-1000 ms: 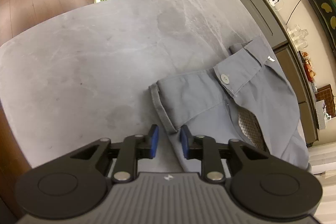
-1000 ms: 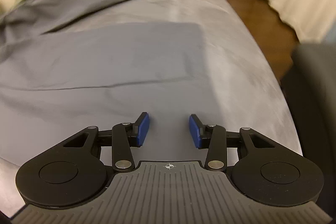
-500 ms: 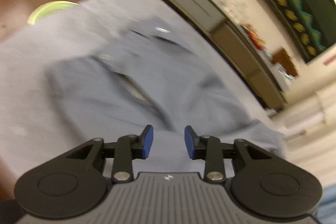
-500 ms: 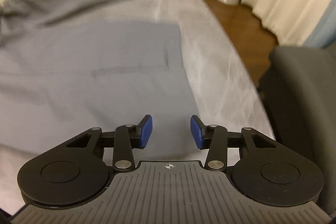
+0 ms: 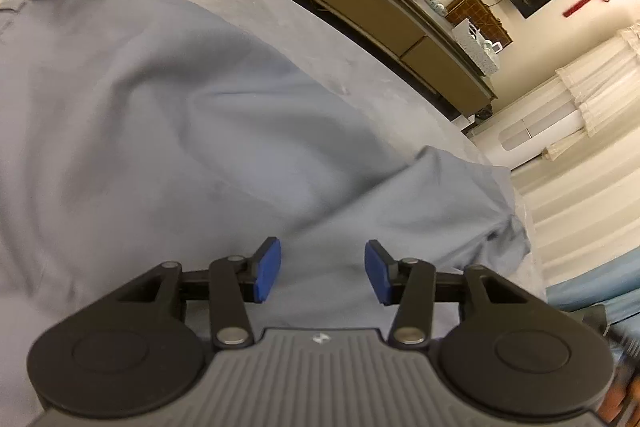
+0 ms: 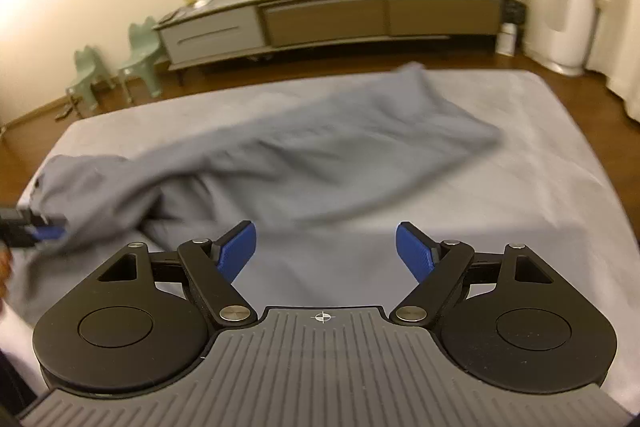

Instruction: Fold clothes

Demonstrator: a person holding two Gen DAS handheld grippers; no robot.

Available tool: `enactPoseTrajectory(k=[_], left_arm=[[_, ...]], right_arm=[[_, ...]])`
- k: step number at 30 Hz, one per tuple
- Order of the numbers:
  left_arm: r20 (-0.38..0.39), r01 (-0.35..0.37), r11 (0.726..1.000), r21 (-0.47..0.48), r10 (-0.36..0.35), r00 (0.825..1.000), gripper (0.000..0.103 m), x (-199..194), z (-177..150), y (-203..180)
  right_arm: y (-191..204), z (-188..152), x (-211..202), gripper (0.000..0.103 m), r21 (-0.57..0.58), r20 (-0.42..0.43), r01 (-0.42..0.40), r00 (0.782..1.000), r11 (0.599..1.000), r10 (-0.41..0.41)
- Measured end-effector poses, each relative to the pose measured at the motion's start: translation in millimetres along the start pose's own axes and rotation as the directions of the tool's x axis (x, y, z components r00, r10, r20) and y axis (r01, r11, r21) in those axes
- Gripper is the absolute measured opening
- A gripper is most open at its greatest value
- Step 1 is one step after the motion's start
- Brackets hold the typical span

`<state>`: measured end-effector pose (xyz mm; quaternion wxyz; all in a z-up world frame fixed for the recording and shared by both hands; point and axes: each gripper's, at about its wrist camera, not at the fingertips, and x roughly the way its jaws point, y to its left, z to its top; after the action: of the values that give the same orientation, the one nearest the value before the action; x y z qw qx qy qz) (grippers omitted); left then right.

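While both pairs of tongs hover over the grey bench (image 6: 560,163), the grey-blue garment (image 6: 304,163) lies spread across it. From the right wrist view, the right tongs (image 6: 325,251) stand wide open with nothing between their blue pads (image 6: 236,251). The garment stretches ahead of them, its long axis running on a diagonal from a bunched end at the near left to a narrower, blurred end at the far right, toward the sideboard (image 6: 328,15) by the wall. At the left edge of that view the left tongs (image 6: 46,233) reach in from the side, their blue tips at the bunched end of the cloth; blur keeps me from telling whether they touch it.

From the left wrist view, the left tongs (image 5: 322,277) are open too, pads (image 5: 266,275) apart and empty, poised just above the cloth (image 5: 200,131). The fabric fills the space ahead and to their left, with soft folds, and ends in a rumpled corner to their right near the bench edge (image 5: 400,83).
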<state>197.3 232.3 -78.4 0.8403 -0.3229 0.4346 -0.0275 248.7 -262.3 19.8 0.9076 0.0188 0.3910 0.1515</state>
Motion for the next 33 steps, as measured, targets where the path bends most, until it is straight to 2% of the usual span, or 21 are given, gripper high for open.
enactPoseTrajectory(k=[2,5,7,9,11,14,16,17,18,19,20,21,25,28,30,33], left_arm=[[-0.010,0.013,1.000,-0.009,-0.013,1.000,0.047,8,0,5],[-0.042,0.064,0.997,0.037,-0.062,0.997,0.047,12,-4,2],[-0.074,0.113,0.991,0.078,-0.107,0.991,0.047,12,-14,-6],[-0.100,0.152,0.980,0.132,-0.139,0.985,0.047,12,-25,-16],[-0.111,0.161,0.964,0.211,-0.140,0.984,0.050,12,-38,-28],[-0.112,0.143,0.944,0.299,-0.114,0.987,0.051,13,-55,-40],[-0.115,0.136,0.937,0.322,-0.104,0.988,0.051,14,-61,-42],[-0.116,0.133,0.936,0.326,-0.100,0.988,0.051,15,-63,-42],[-0.118,0.132,0.935,0.329,-0.098,0.988,0.051,15,-65,-42],[-0.118,0.130,0.935,0.329,-0.096,0.988,0.051,15,-66,-43],[-0.117,0.129,0.936,0.329,-0.096,0.989,0.051,14,-66,-44],[-0.115,0.130,0.937,0.325,-0.098,0.989,0.051,13,-66,-43],[-0.105,0.129,0.940,0.316,-0.100,0.989,0.050,7,-66,-41],[-0.096,0.119,0.940,0.318,-0.093,0.991,0.050,2,-71,-40],[-0.084,0.119,0.936,0.332,-0.096,0.992,0.051,-2,-78,-43],[-0.062,0.115,0.928,0.354,-0.100,0.993,0.054,-6,-83,-49]], right_arm=[[28,34,31,0.083,-0.042,0.002,0.005,1.000,0.999,-0.005],[66,81,94,0.091,-0.064,-0.016,0.025,1.000,0.998,-0.026],[78,106,143,0.091,-0.006,-0.071,0.029,0.997,1.000,-0.030],[94,122,190,0.091,0.037,-0.136,0.060,0.989,0.998,-0.054],[115,130,224,0.091,-0.004,-0.181,0.077,0.981,0.997,-0.076],[145,130,265,0.090,-0.069,-0.283,0.070,0.955,0.995,-0.087],[157,122,280,0.083,-0.101,-0.332,0.084,0.936,0.991,-0.113],[163,116,286,0.067,-0.128,-0.356,0.100,0.924,0.987,-0.140],[166,110,289,0.035,-0.161,-0.369,0.120,0.913,0.980,-0.173],[166,105,287,0.016,-0.194,-0.374,0.129,0.907,0.973,-0.194],[167,102,281,0.005,-0.213,-0.364,0.125,0.910,0.969,-0.197],[167,99,274,0.002,-0.230,-0.350,0.122,0.915,0.965,-0.199],[156,102,205,0.000,-0.250,-0.212,0.125,0.960,0.960,-0.181],[127,89,134,0.000,-0.173,-0.128,0.075,0.987,0.982,-0.098],[106,60,93,0.000,-0.150,-0.120,0.042,0.991,0.988,-0.061],[78,6,60,0.000,-0.143,-0.156,0.056,0.985,0.988,-0.078]])
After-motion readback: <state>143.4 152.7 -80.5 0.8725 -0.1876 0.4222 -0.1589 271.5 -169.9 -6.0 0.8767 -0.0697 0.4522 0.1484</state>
